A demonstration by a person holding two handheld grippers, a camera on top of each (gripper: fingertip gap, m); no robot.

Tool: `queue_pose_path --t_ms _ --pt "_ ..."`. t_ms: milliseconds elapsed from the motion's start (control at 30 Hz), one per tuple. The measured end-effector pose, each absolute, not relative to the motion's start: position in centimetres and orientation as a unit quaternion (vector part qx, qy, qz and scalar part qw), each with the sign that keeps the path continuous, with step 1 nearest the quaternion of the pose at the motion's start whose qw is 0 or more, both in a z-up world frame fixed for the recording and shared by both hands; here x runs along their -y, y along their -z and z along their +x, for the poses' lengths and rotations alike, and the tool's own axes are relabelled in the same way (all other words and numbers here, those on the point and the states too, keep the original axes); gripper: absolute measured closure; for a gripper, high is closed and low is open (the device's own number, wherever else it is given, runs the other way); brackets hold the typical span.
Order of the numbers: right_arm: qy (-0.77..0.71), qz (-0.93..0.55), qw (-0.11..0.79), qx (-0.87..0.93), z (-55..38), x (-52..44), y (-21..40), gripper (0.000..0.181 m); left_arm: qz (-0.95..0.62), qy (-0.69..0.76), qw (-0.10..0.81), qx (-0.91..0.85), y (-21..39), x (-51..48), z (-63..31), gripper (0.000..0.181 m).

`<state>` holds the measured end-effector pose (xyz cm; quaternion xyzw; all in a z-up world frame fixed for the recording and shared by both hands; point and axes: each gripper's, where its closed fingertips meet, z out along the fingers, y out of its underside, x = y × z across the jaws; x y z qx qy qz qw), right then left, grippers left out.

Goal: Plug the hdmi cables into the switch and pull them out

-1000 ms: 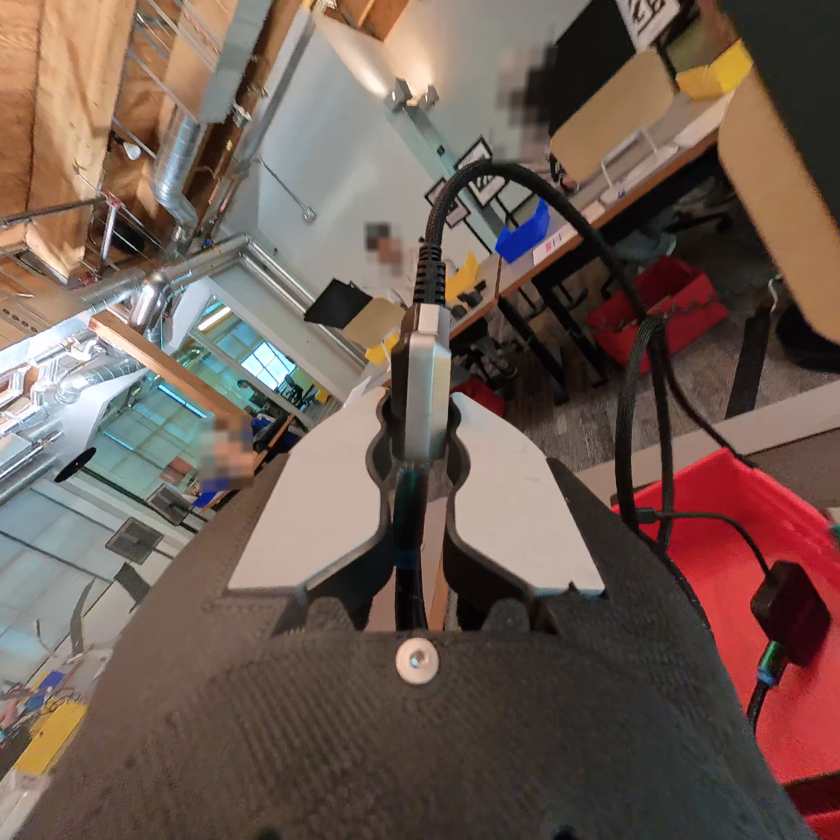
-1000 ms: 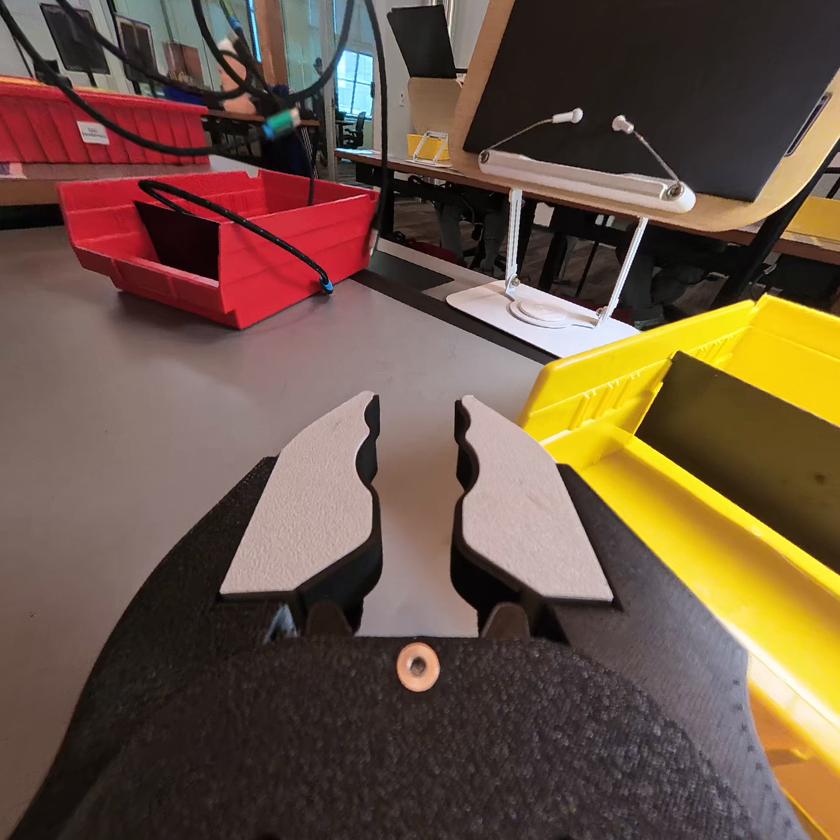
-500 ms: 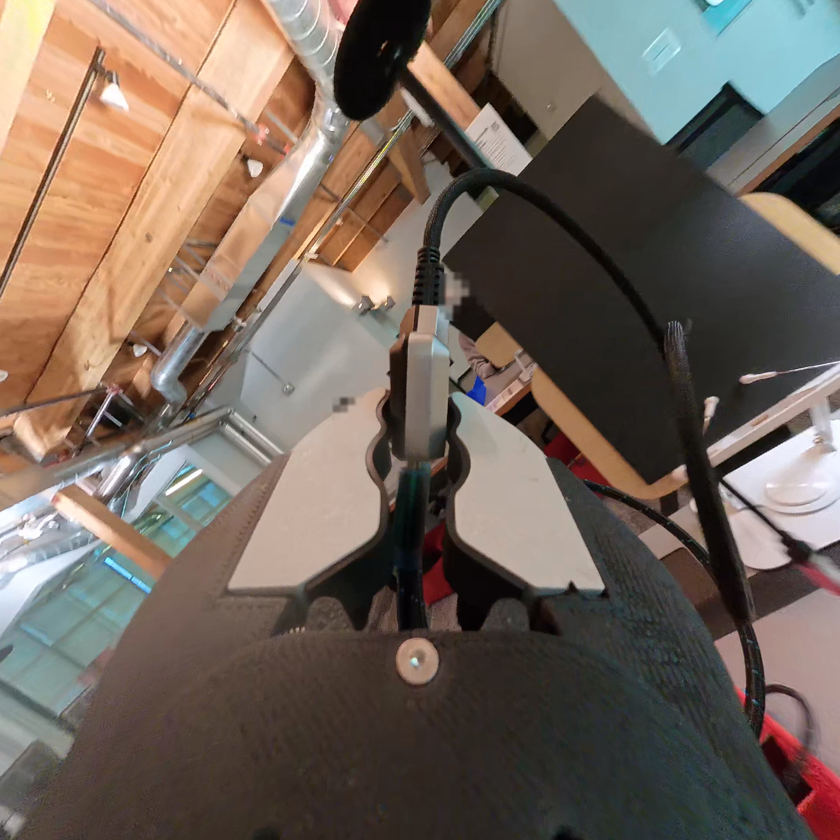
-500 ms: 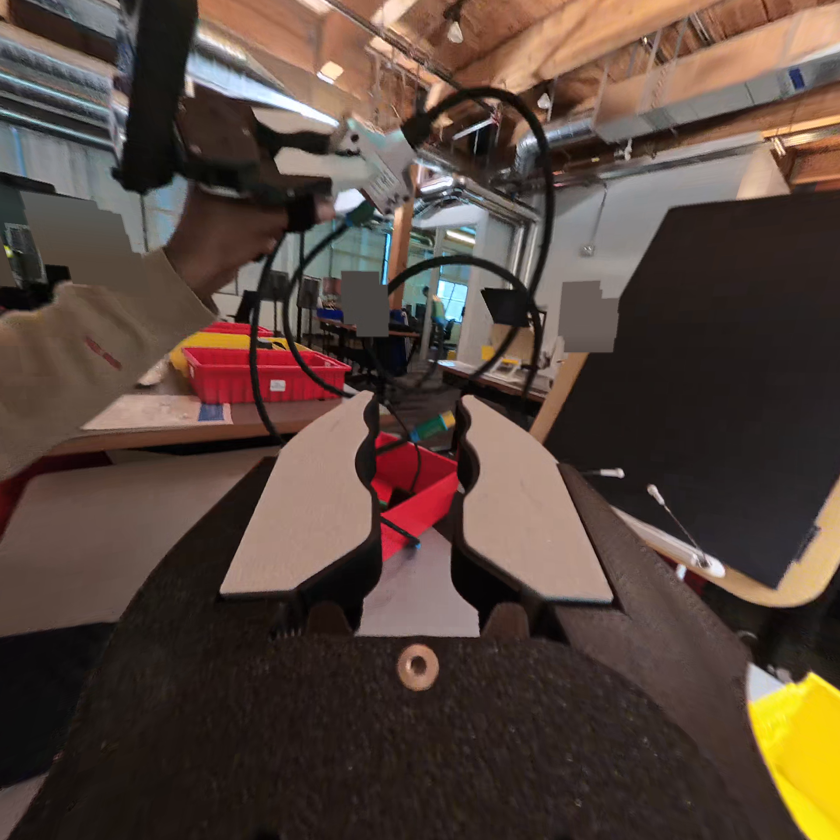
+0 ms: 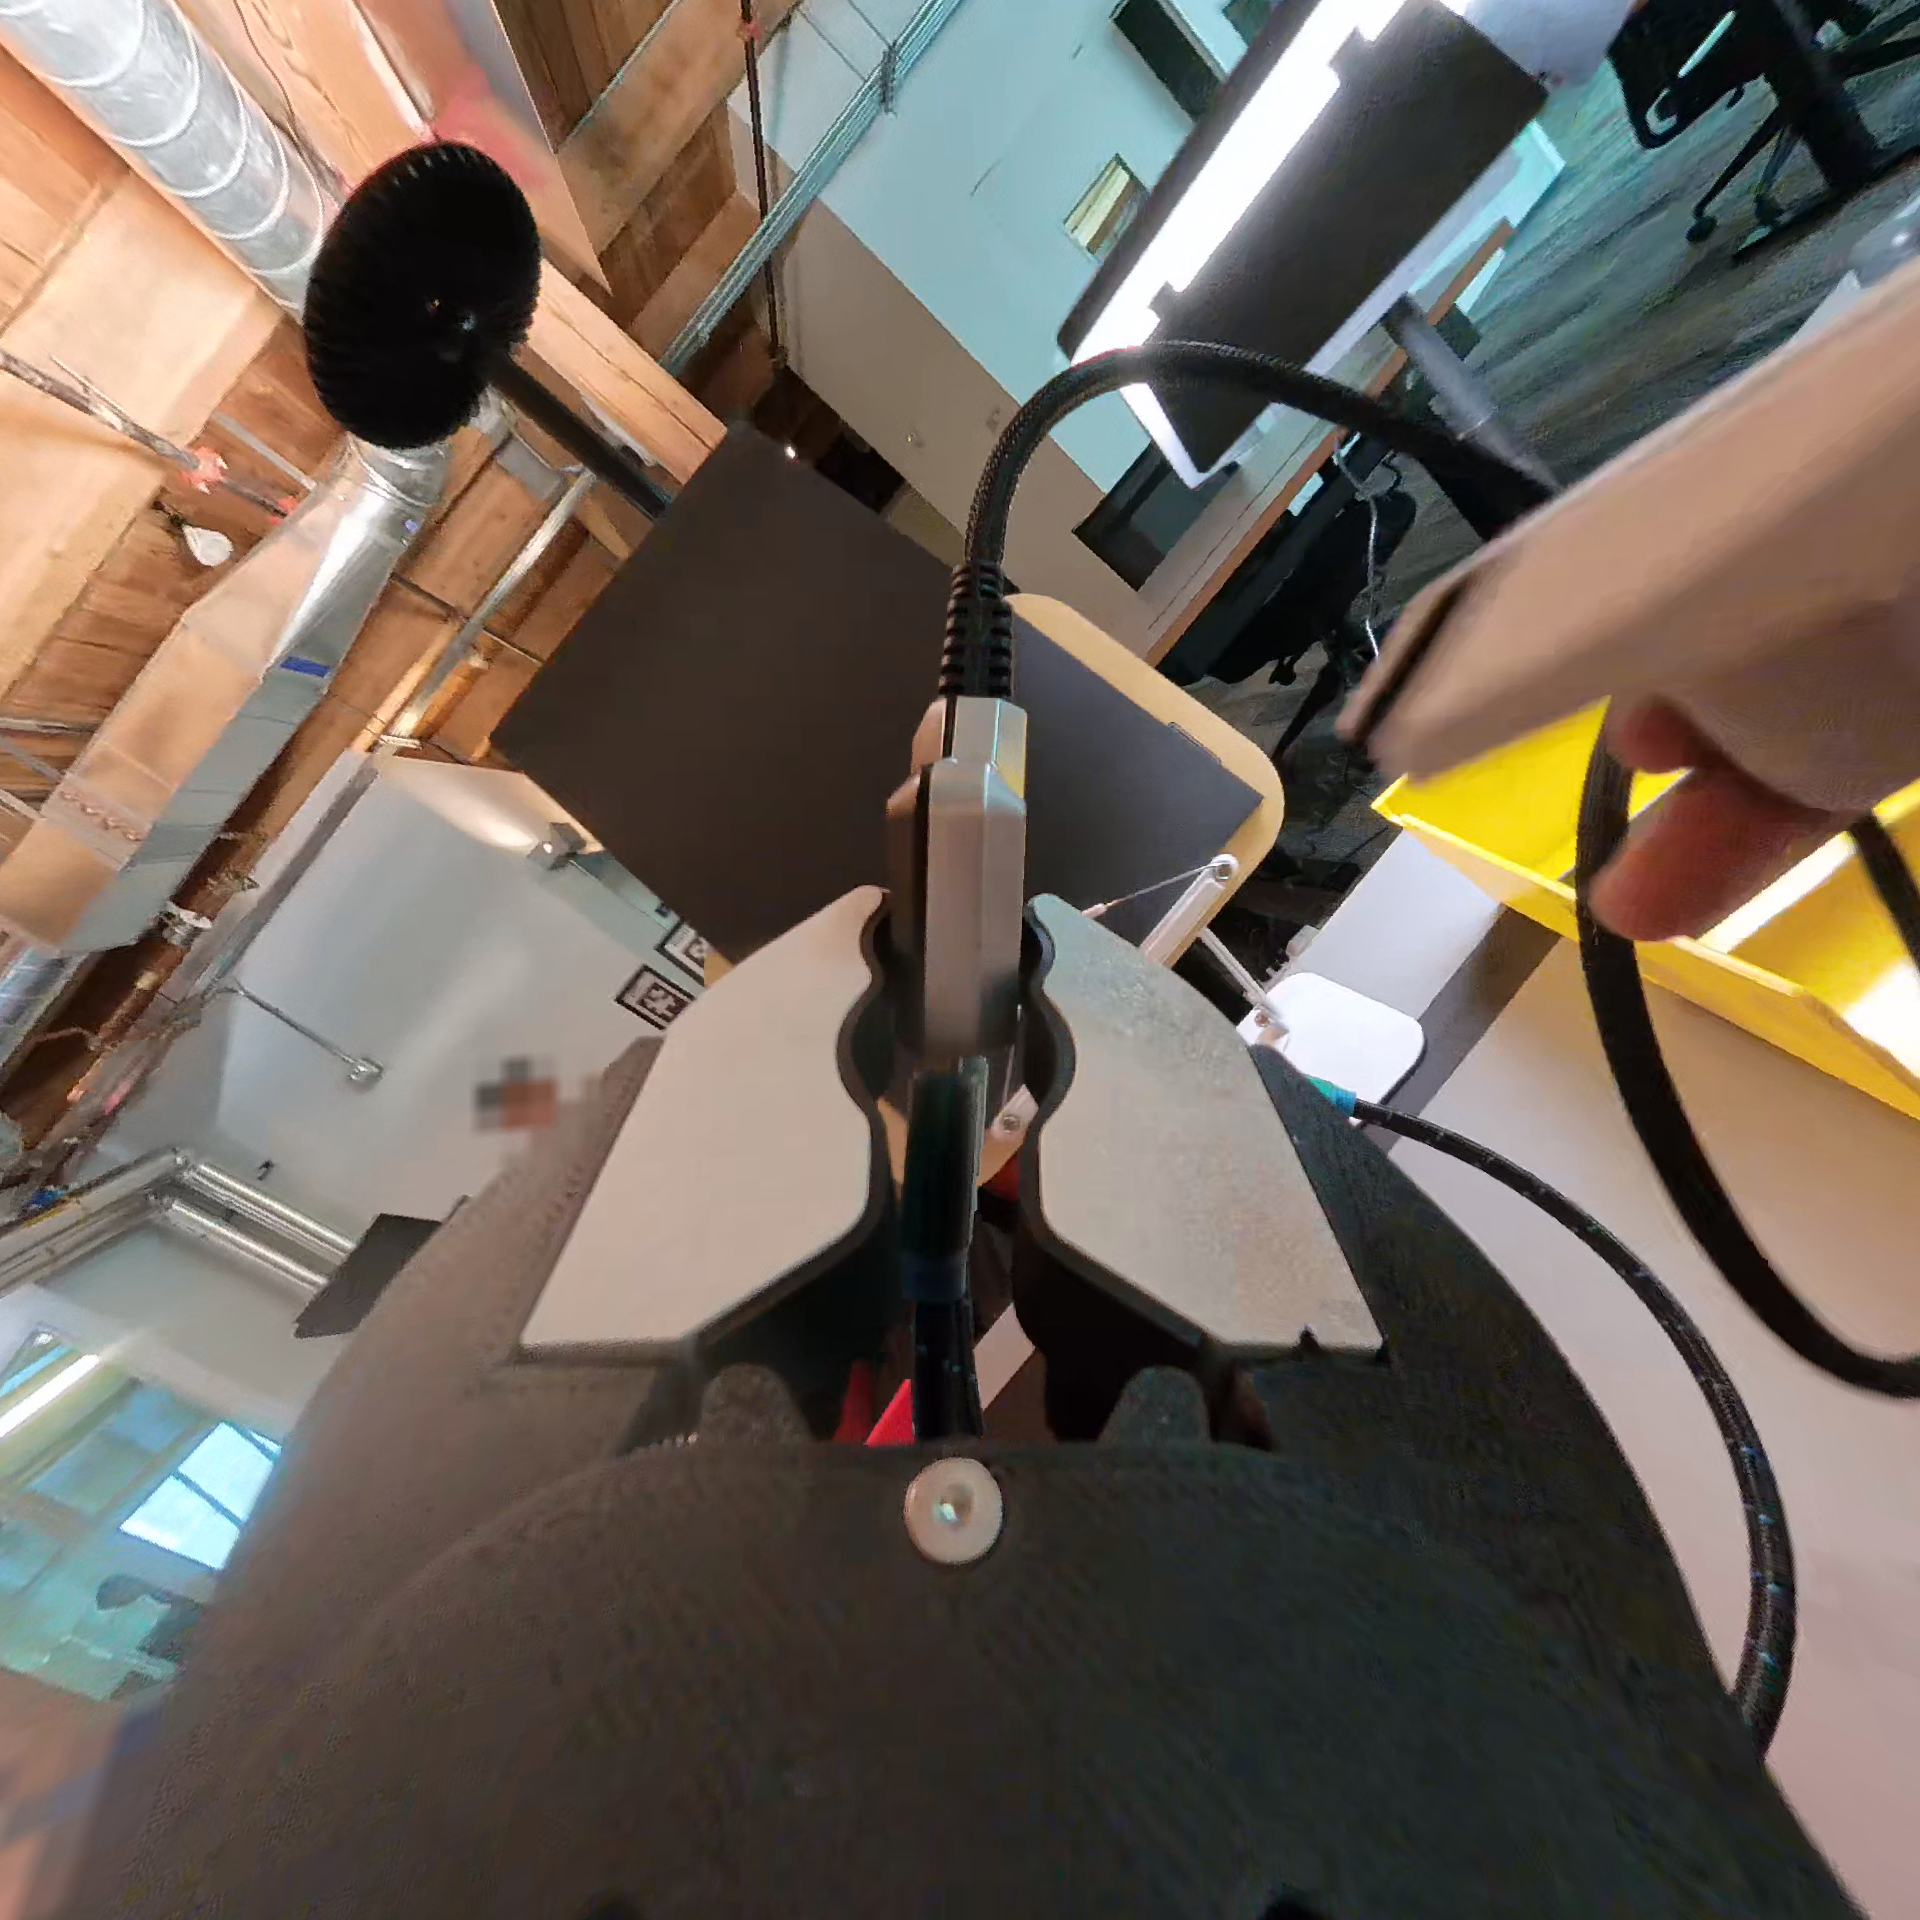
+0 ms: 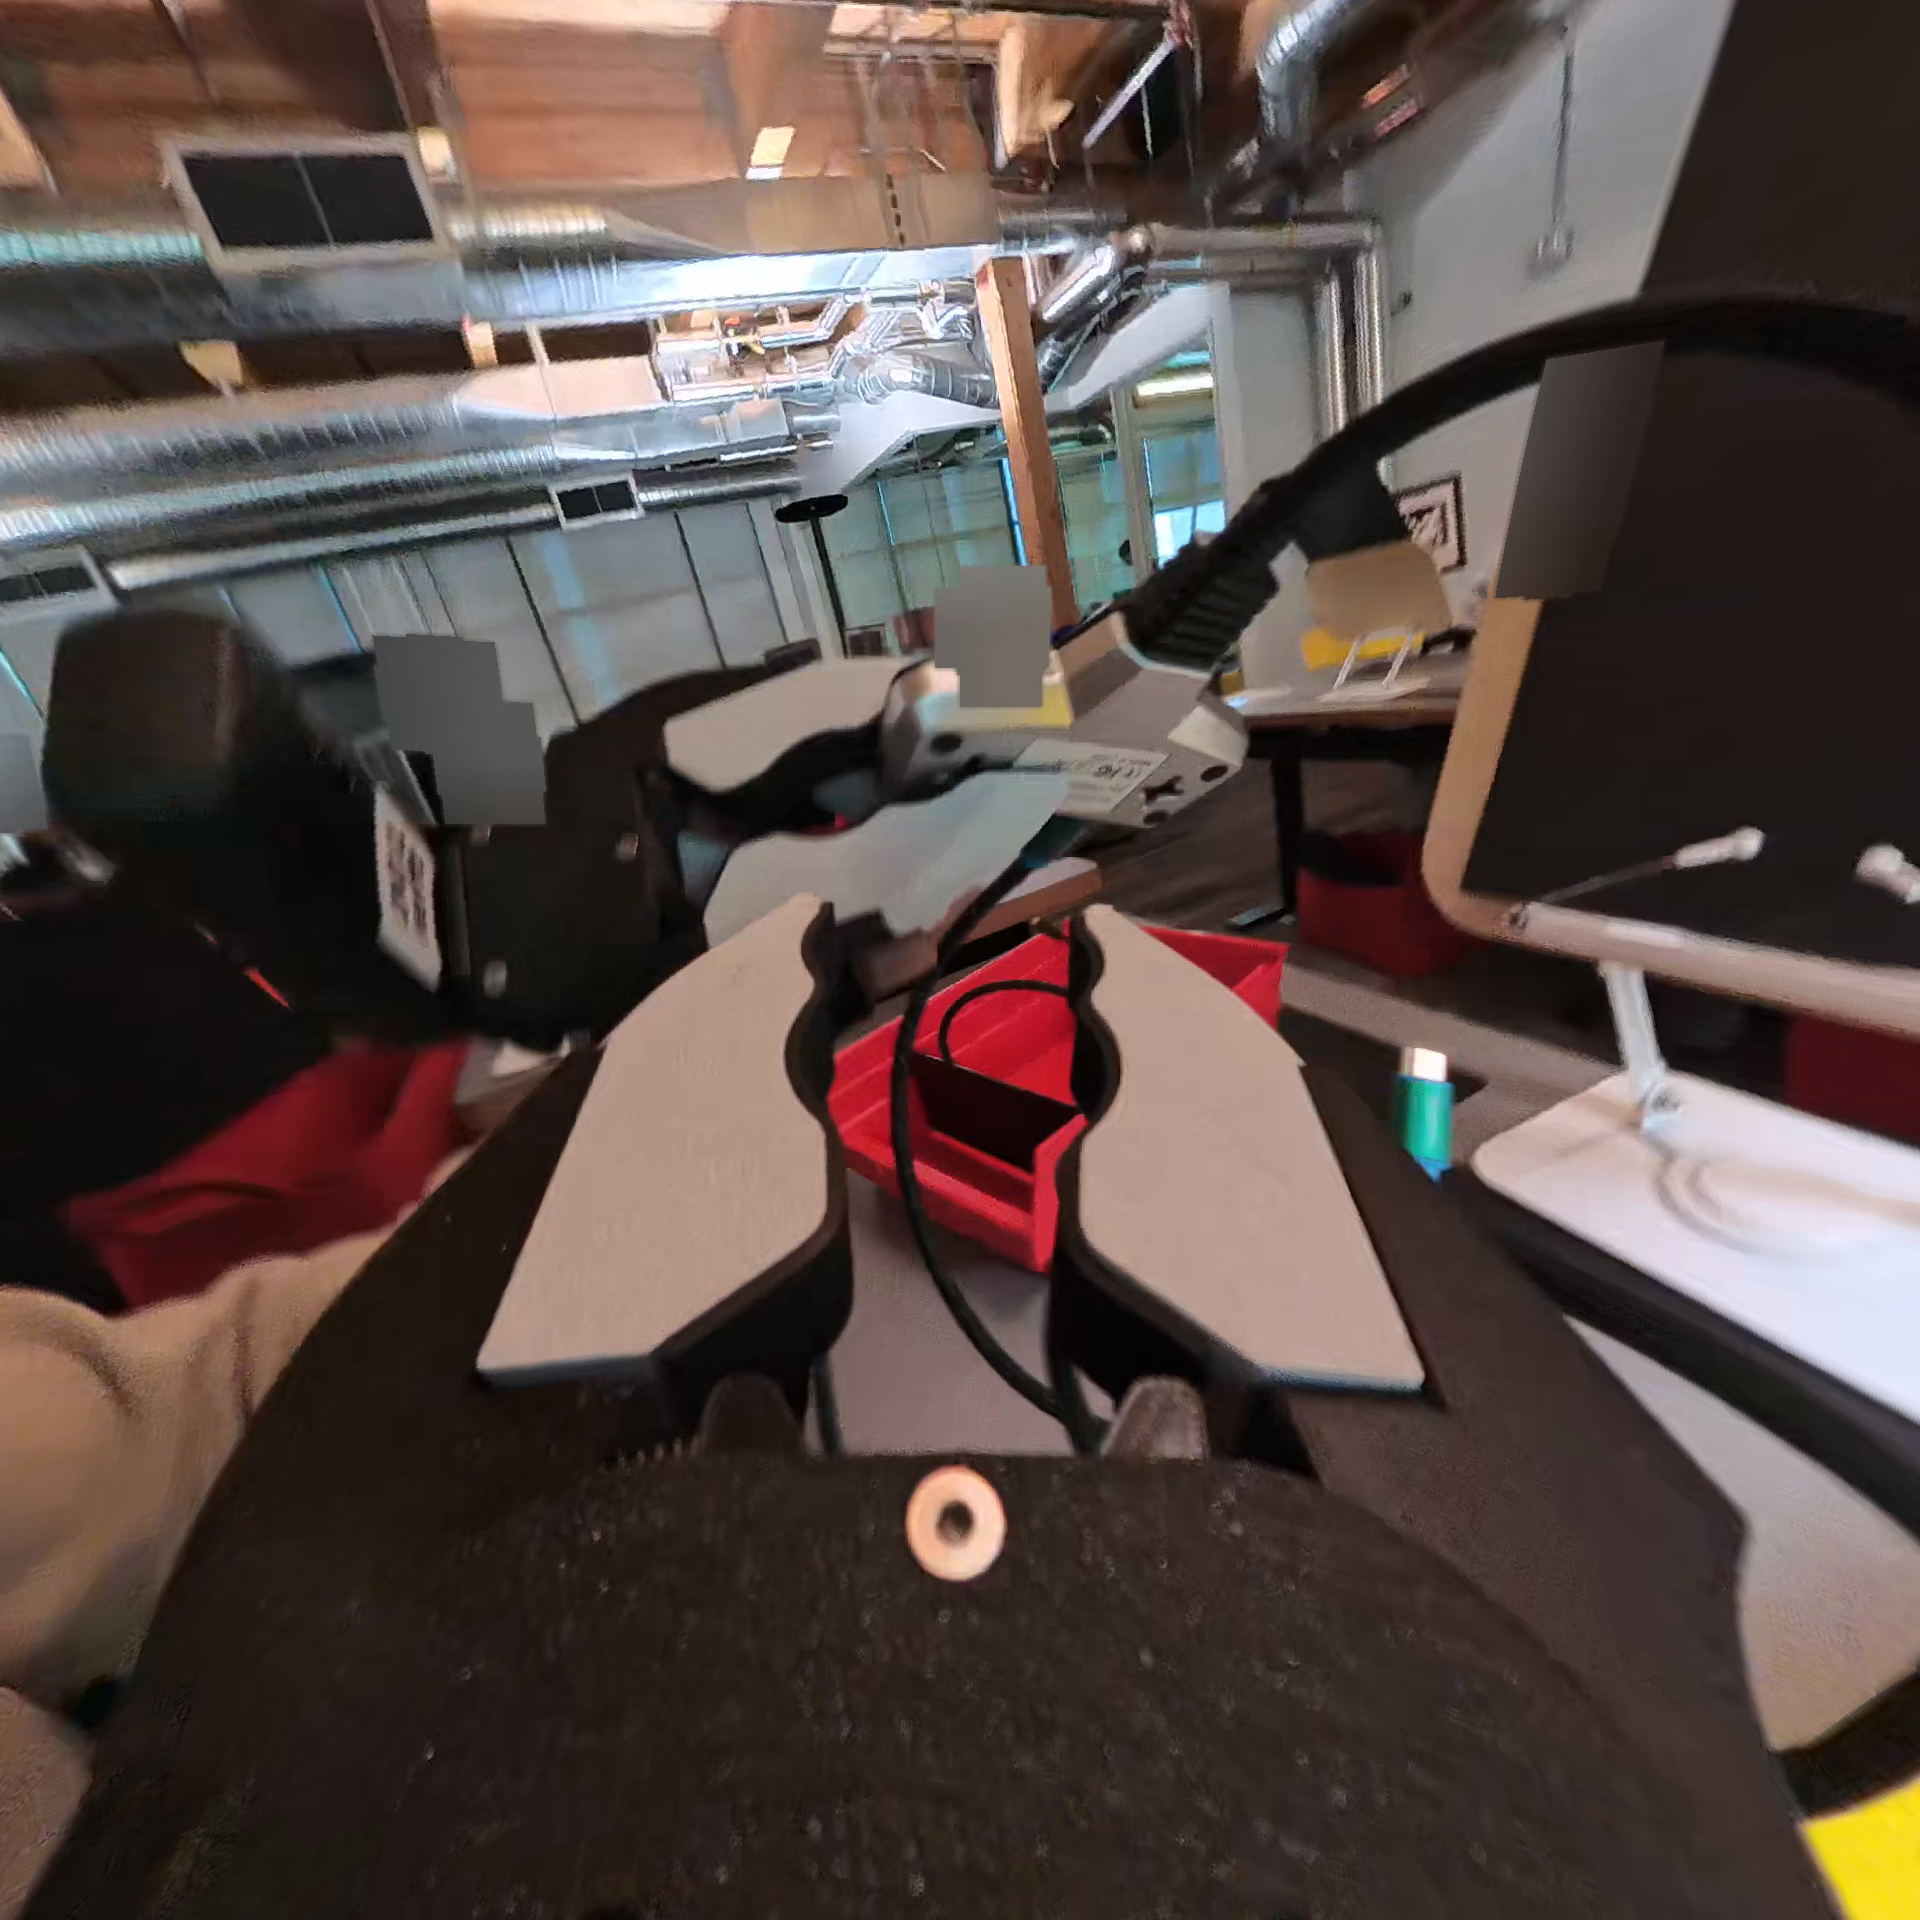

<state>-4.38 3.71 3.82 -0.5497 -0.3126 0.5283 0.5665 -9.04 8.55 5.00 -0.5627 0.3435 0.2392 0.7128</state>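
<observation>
The left hand-held gripper point(image 5: 956, 925) was clamped on the silver hdmi switch point(image 5: 961, 914), its two grey fingers point(image 5: 748, 1132) pressing the metal body from either side. It was raised off the tabletop point(image 5: 1621, 1174) and tilted up toward the wooden ceiling. A thick black braided hdmi cable point(image 5: 1039, 416) was plugged into the switch's far end through a ribbed strain relief, arched up and to the right, and dropped in a wide loop past a person's hand point(image 5: 1714, 821) near the right edge of the left wrist view. A thinner black cable point(image 5: 940, 1340) left the switch's near end and ran back between the fingers.

The right hand-held gripper point(image 6: 951, 1039) stood open, with nothing held between its grey fingers point(image 6: 686, 1143); it was also raised and pointed at the left hand-held gripper point(image 6: 894, 821). In its view the switch point(image 6: 1081, 727) lay sideways in that clamp, the thick cable point(image 6: 1455, 416) curving up and to the right from it. The thin cable point(image 6: 925, 1174) hung down through the gap between the right fingers.

Beyond the fingers a red bin point(image 6: 966, 1101) sat on the tabletop. A green connector end point(image 6: 1421, 1107) showed just right of the right finger. A yellow bin point(image 5: 1766, 997) rested toward the right edge of the tabletop, with a white stand point(image 6: 1683, 1164) carrying a dark board point(image 6: 1766, 623) near it.
</observation>
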Motion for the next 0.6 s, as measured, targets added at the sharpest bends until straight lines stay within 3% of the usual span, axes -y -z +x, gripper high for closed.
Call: queue_pose_path --t_ms 333,400,600 --pt "-0.646 -0.622 0.397 0.195 -5.6 -9.2 2.5 0.122 -0.458 -0.324 0.712 -0.422 4.0 -9.3 -4.8 0.16" --pt "-0.628 -0.644 0.394 0.187 -5.6 -10.4 4.5 0.139 -0.459 -0.329 0.699 -0.438 5.4 -9.8 -4.7 0.16" --pt "-0.66 -0.641 0.345 0.187 -5.2 -11.8 6.9 0.147 -0.565 -0.147 0.648 -0.488 8.2 -9.9 -4.5 0.145"
